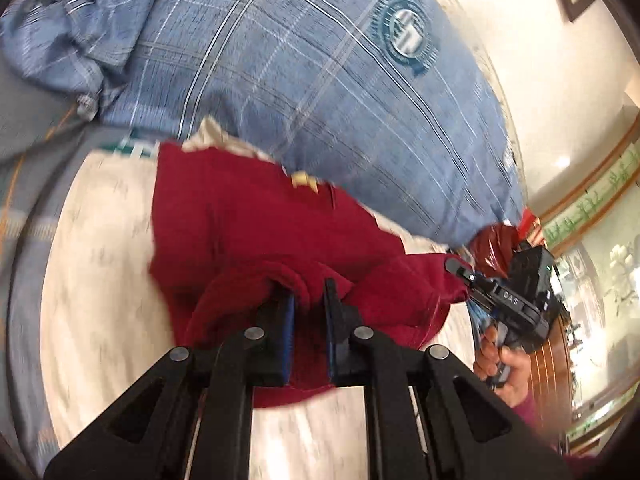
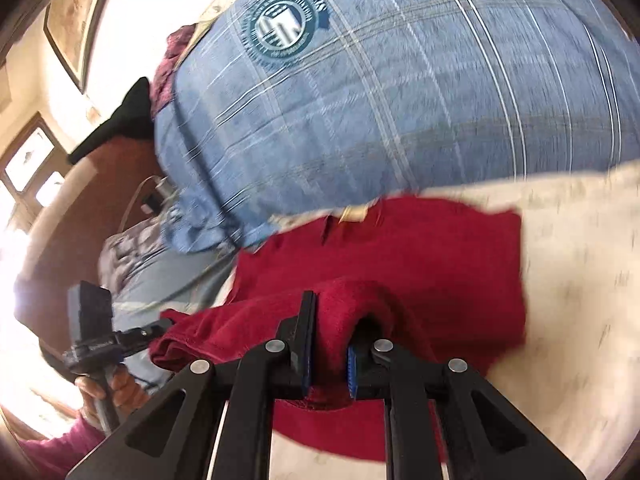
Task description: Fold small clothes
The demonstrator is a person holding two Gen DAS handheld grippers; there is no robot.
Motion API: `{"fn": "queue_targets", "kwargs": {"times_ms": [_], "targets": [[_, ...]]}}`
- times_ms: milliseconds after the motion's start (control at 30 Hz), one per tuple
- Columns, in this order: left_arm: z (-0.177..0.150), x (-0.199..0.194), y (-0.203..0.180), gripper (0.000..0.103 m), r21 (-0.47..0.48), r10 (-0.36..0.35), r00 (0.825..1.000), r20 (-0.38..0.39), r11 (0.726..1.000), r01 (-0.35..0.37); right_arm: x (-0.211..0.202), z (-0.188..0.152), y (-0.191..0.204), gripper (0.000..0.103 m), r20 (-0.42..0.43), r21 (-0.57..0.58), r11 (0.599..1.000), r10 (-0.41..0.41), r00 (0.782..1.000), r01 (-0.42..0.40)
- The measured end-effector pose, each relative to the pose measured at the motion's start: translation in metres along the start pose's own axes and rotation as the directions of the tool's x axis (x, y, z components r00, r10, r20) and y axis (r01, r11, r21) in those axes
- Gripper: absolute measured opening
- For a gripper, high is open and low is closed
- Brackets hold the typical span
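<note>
A dark red garment (image 1: pixel 248 224) lies on a pale cloth-covered surface (image 1: pixel 100 280); it also shows in the right wrist view (image 2: pixel 432 248). My left gripper (image 1: pixel 309 296) is shut on a raised fold of the red garment. My right gripper (image 2: pixel 332 320) is shut on the garment's other raised edge. Each gripper appears in the other's view: the right one (image 1: pixel 460 270) at the garment's right corner, the left one (image 2: pixel 160 326) at its left corner. Both views are motion-blurred.
A large blue plaid pillow (image 1: pixel 320 72) with a round emblem lies just behind the red garment, also in the right wrist view (image 2: pixel 380 92). A crumpled blue plaid cloth (image 1: pixel 56 40) sits at the far left. A cream wall and framed picture (image 2: pixel 76 24) stand behind.
</note>
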State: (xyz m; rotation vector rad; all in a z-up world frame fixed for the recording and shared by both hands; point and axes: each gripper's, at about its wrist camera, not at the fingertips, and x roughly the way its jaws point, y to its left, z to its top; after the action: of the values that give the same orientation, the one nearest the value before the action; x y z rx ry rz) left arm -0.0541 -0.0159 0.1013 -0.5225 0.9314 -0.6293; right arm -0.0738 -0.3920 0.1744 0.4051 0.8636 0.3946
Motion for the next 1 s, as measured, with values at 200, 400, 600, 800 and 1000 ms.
{"fn": "queue_targets", "kwargs": {"times_ms": [200,400,600,800,1000], "targets": [[0.049,0.052,0.017,0.01,-0.035,0.05,0.999,-0.001,0.998,-0.05,0.061,0.044,-0.03,0.013,-0.035,0.053,0.994,-0.094,0.995,0.096],[0.062,0.072,0.043,0.056,-0.102,0.059,0.998,-0.031,0.993,-0.062,0.087,0.054,-0.066,0.016,-0.094,0.157,0.981,-0.101,0.99,0.115],[0.069,0.032,0.045,0.078,-0.096,0.096,0.991,0.095,0.992,-0.087,0.047,0.048,-0.053,0.033,-0.009,0.13,0.985,-0.112,0.994,0.112],[0.055,0.035,0.037,0.079,-0.048,0.119,0.991,0.068,0.992,-0.116,0.018,0.054,-0.041,0.049,0.091,0.09,0.988,-0.135,0.987,0.127],[0.03,0.038,0.032,0.079,0.003,0.211,0.977,0.036,0.977,-0.212,0.074,0.043,-0.026,0.043,-0.062,-0.077,0.978,-0.2,0.978,0.195]]}}
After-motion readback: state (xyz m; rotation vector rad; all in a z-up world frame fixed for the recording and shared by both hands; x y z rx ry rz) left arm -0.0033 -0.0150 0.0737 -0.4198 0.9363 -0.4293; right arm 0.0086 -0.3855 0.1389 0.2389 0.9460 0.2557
